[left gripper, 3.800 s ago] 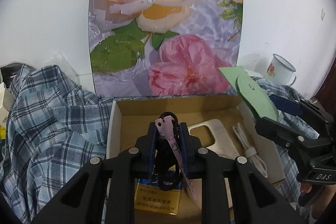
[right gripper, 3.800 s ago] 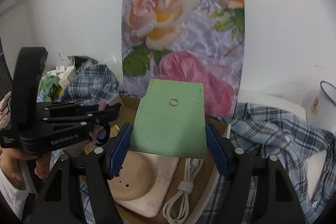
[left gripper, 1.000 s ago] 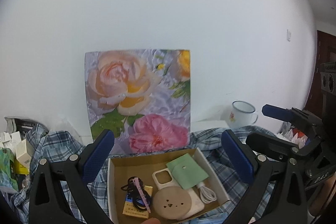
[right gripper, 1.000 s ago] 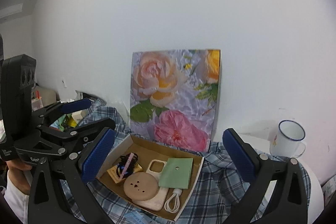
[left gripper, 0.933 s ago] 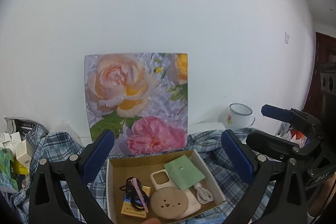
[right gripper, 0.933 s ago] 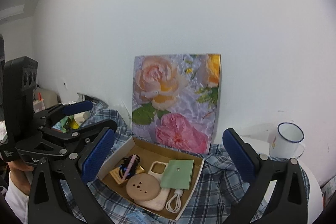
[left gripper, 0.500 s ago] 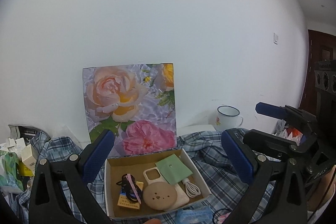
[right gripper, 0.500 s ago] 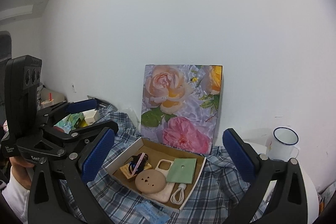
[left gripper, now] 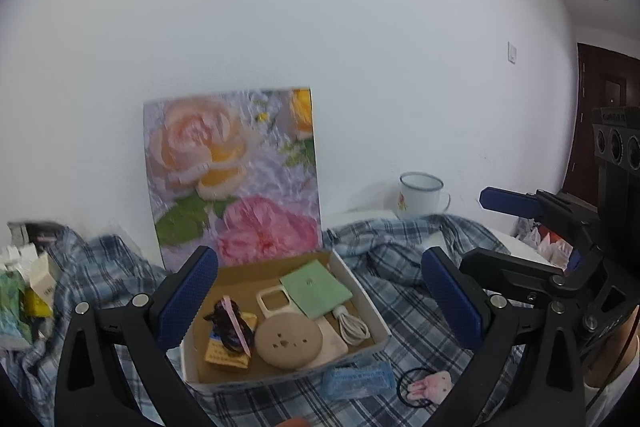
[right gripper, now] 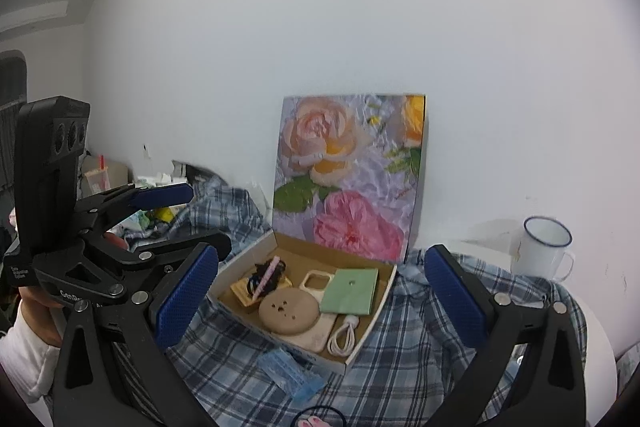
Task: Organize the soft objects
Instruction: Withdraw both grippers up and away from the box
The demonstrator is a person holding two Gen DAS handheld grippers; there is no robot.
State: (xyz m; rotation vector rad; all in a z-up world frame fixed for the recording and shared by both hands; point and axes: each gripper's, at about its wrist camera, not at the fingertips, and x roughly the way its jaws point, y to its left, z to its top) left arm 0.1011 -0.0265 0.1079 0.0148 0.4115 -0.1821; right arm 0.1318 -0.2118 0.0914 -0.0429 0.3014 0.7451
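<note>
An open cardboard box (left gripper: 362, 301) (right gripper: 374, 319) sits on a blue plaid cloth. In it lie a green pouch (left gripper: 316, 289) (right gripper: 352, 291), a beige round pad (left gripper: 288, 343) (right gripper: 289, 311), a cream phone case (left gripper: 272, 301) (right gripper: 316, 281), a white cable (left gripper: 352, 327) (right gripper: 343, 339), and black hair ties with a pink clip (left gripper: 232, 325) (right gripper: 266, 273) on a yellow packet. My left gripper (left gripper: 320, 299) and right gripper (right gripper: 322, 301) are both open, empty and held back above the box. The left gripper also shows in the right wrist view (right gripper: 160, 211).
A floral box lid (left gripper: 236, 175) (right gripper: 352, 175) leans on the white wall. A white enamel mug (left gripper: 420, 195) (right gripper: 544, 247) stands at right. In front of the box lie a blue packet (left gripper: 358, 383) (right gripper: 290, 371) and a black hair tie with pink bunny (left gripper: 426, 385). Small cartons (left gripper: 28, 287) clutter the left.
Both grippers, which earlier held the hair ties and the green pouch, have let them go in the box and have pulled up and back. Both jaws now stand wide open.
</note>
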